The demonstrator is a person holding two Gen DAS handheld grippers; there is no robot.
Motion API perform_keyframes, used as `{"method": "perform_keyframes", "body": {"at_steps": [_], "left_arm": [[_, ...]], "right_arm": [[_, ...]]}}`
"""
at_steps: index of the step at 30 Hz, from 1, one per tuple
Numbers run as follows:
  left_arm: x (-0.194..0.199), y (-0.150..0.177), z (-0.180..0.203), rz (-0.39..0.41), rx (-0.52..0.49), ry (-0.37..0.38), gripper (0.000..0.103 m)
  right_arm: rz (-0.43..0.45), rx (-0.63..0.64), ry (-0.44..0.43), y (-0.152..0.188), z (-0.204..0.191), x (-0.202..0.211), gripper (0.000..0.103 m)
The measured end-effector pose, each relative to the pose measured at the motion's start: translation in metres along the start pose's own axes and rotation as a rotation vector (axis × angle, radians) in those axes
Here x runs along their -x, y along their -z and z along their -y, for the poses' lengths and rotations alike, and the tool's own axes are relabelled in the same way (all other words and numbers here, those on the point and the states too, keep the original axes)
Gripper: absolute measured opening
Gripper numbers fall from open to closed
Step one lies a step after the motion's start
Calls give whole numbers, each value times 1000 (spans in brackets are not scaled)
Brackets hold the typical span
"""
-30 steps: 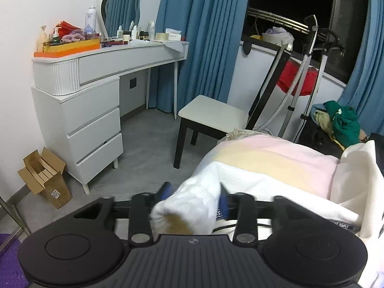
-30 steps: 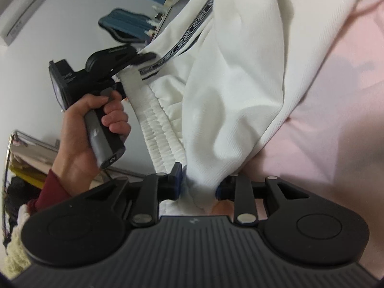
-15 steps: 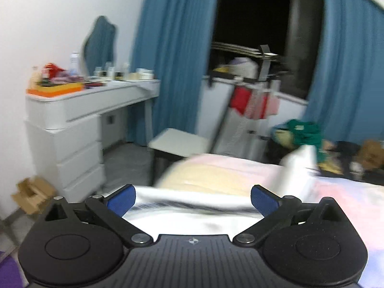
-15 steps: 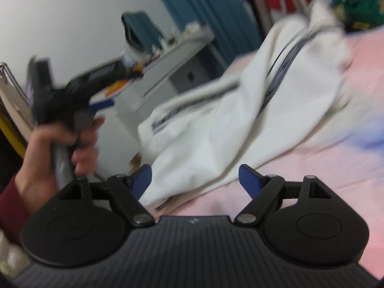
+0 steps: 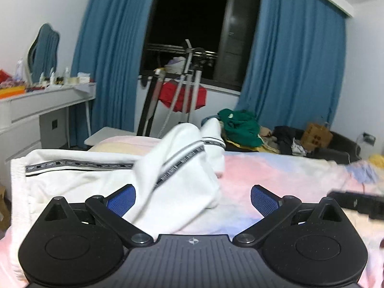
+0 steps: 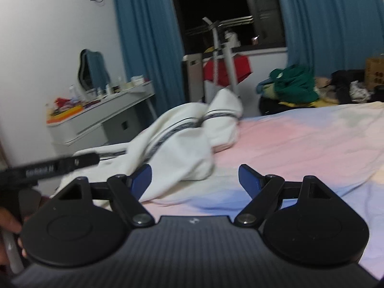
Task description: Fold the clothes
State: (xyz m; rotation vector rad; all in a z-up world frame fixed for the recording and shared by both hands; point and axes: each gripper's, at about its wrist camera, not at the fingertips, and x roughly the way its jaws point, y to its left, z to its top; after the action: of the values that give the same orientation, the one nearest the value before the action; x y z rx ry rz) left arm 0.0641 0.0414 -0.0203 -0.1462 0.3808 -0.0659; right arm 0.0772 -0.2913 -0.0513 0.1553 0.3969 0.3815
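White trousers with a black side stripe lie crumpled on the bed's pink and blue blanket, the waistband at the left and the legs bunched up at the middle. In the right wrist view the same trousers lie left of centre. My left gripper is open just above their near edge, holding nothing. My right gripper is open too, over the blanket beside the trousers. The left gripper's body shows as a black bar at the left of the right wrist view, in a hand.
A white dressing table with bottles stands at the left wall. A garment steamer stand with a red cloth stands beyond the bed. A pile of green and dark clothes and a cardboard box lie behind the bed.
One second ago both grippers were shut on the white trousers and held them up. Both have opened and drawn back; the trousers now lie loose on the bed.
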Motion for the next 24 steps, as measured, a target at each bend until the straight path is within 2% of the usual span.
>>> {"method": "perform_keyframes", "body": {"at_steps": [8,15,24], "left_arm": [[-24,42,8,-30,-22,29,103],[-31,42,-1,-48,-31,34,103],[-23,46,-4,-58,-49,11,103]], "right_arm": [[17,-27,-9,8,14,-7,82],[31,22,32,11,11,0,82],[33,0,44,13,13,7,82]]}}
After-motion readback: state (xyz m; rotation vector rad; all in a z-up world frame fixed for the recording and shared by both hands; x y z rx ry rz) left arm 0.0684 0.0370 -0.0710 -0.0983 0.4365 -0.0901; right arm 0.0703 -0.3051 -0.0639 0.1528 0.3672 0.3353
